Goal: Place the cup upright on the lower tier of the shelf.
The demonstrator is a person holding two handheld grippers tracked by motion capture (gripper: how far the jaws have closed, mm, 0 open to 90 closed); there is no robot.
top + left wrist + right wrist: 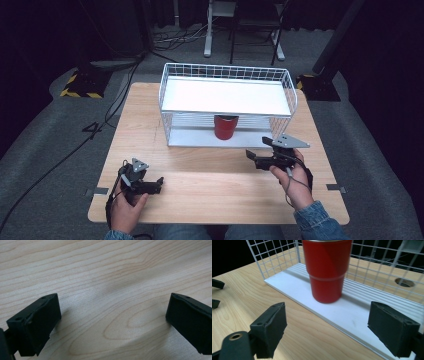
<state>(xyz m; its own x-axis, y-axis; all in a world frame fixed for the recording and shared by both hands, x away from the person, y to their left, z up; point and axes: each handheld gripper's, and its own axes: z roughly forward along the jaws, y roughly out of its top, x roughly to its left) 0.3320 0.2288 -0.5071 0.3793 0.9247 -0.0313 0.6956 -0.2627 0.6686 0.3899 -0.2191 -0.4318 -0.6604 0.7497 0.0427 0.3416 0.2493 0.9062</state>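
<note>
- Right now you are holding your right gripper (261, 148) just in front of the white wire rack (175, 75), above the wooden table (215, 185), with its jaws spread wide and gripping nothing.
- In the right gripper view, the gripper (327, 325) is pointing at the red cup (327, 270), which is standing upright on the white bottom shelf (352, 315) of the rack, a little behind the open jaws and not touching them.
- In the high view, the red cup (225, 127) is sitting under the upper shelf (225, 96), near the middle of the rack.
- You are keeping your left gripper (159, 185) low over the near left part of the table, well apart from the rack.
- In the left gripper view, this gripper (112, 317) is facing plain wood grain, and its jaws are also standing wide and empty.
- No brand, label or writing is readable on the cup, the rack or the grippers.
</note>
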